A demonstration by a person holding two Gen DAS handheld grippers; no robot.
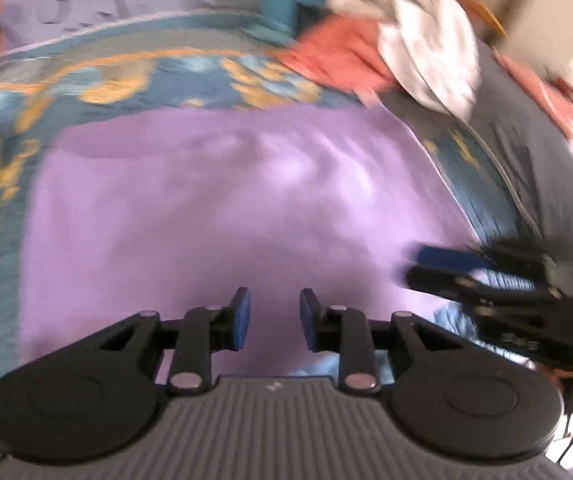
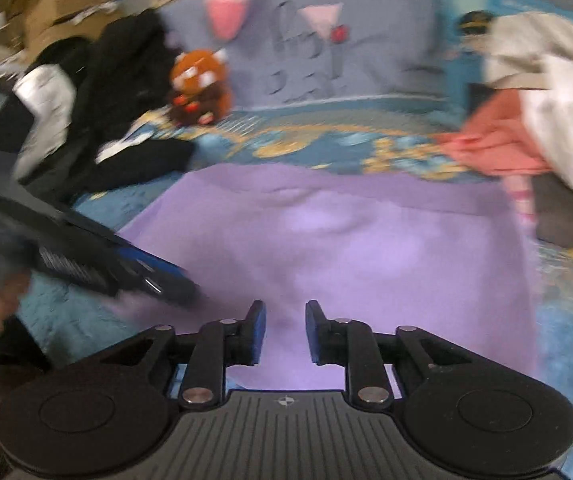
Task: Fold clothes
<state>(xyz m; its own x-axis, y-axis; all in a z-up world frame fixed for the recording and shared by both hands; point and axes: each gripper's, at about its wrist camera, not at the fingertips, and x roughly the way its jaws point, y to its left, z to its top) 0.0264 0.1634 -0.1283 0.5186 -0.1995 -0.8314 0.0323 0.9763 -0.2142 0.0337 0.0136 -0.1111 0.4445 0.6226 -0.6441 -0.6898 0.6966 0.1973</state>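
A lilac garment (image 1: 222,208) lies spread flat on a blue bedspread with a gold pattern (image 1: 166,72). In the left wrist view my left gripper (image 1: 275,320) hovers over the garment's near edge. Its jaws stand apart with nothing pinched between the blue pads. My right gripper (image 1: 418,268) reaches in from the right near the garment's right edge. In the right wrist view the lilac garment (image 2: 366,248) fills the middle. My right gripper (image 2: 285,332) is open above its near part, holding nothing. The left gripper (image 2: 186,284) comes in from the left at the cloth's left edge. Both views are blurred.
A salmon garment (image 1: 338,60), a white one (image 1: 426,52) and a grey one (image 1: 526,152) are heaped at the far right. Black and white clothes (image 2: 126,80) lie at the far left beside a brown plush toy (image 2: 200,86). A grey printed pillow (image 2: 326,52) sits behind.
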